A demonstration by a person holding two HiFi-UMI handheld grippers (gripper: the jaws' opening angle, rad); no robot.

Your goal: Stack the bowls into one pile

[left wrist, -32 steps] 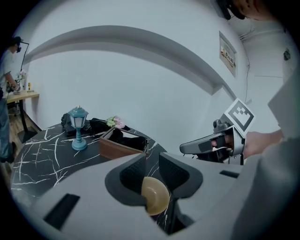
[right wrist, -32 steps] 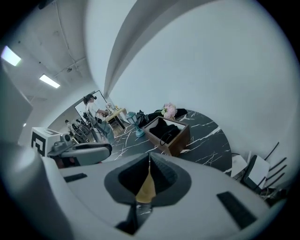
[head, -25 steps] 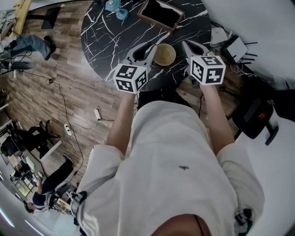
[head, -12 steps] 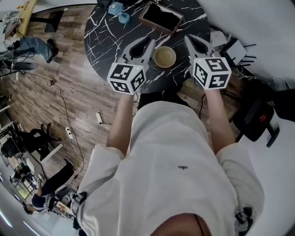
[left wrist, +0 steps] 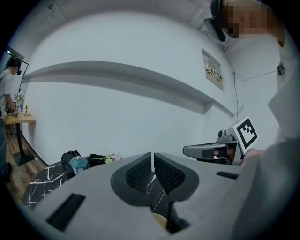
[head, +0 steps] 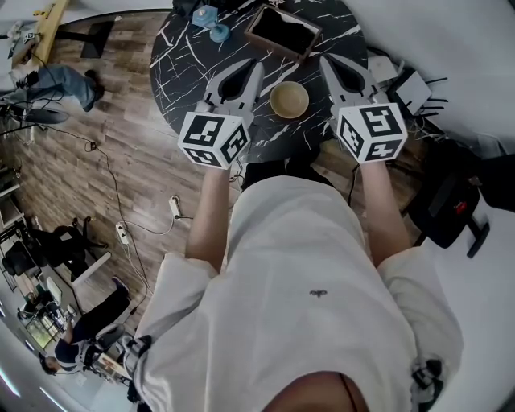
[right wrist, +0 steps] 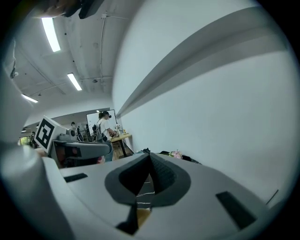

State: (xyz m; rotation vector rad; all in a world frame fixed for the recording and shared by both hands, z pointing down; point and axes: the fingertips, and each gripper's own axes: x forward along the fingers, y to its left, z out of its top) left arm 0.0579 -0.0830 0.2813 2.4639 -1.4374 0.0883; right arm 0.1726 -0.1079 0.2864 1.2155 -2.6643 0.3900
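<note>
The tan bowl (head: pixel 289 99) sits on the black marbled table (head: pixel 181 72), near the edge closest to you, between your two grippers and touching neither. Your left gripper (head: pixel 248 66) is just beside it. Its jaws are closing, with only a thin slit left and nothing in it. Your right gripper (head: pixel 330 63), on the bowl's other side, has its jaws pressed together — empty. Farther back on the table lie a dark tray (head: pixel 282 28) and a small blue object (head: pixel 211 20).
</note>
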